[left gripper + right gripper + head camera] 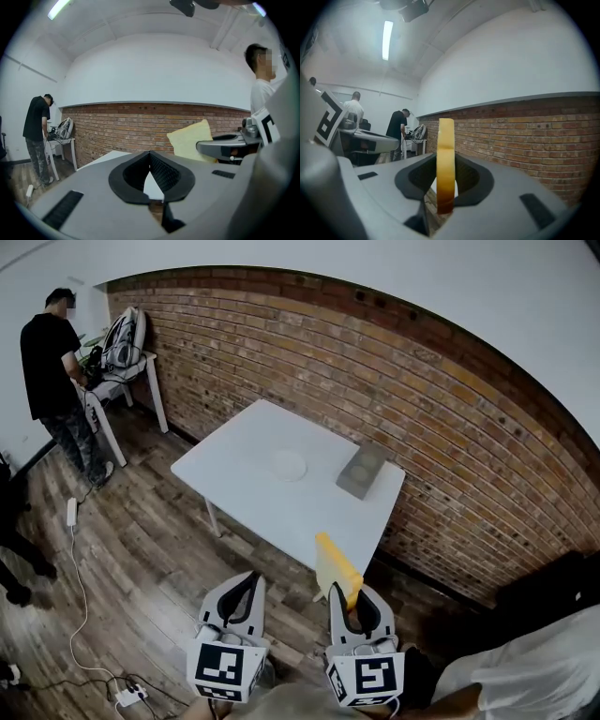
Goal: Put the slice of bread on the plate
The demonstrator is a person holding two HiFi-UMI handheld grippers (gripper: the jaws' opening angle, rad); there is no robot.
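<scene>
1. We're holding the right gripper (pixel 349 600) low in front of us. Its jaws are clamping down on the slice of bread (pixel 336 568).
2. The slice is standing upright on its edge. Its browner bottom end is getting pinched between the pads, and the pale yellow rest is poking up and out past the jaws. In the right gripper view it's showing edge-on, dead centre.
3. The left gripper (pixel 249 582) is hanging just beside the right one at about the same height. Its jaws are sitting together at the tips with nothing in them. Through the little gap behind the tips we're only seeing a bit of white.
4. The plate (pixel 289 465) is sitting around the middle of the white surface (pixel 234 460), white on white, so it's kinda easy to miss.
5. The bread isn't on the plate yet. It's up in the air in the right gripper, and in the head view it's showing against the near edge of the surface, well apart from the plate.
6. A grey block (pixel 362 471) is lying to the right of the plate, apart from it, on the side by the brick wall (pixel 450 427).
7. Way off at the far left, a person in black (pixel 52 362) is standing next to a backpack (pixel 122 338). A power strip (pixel 127 697) is lying on the wooden floor (pixel 141 559).
</scene>
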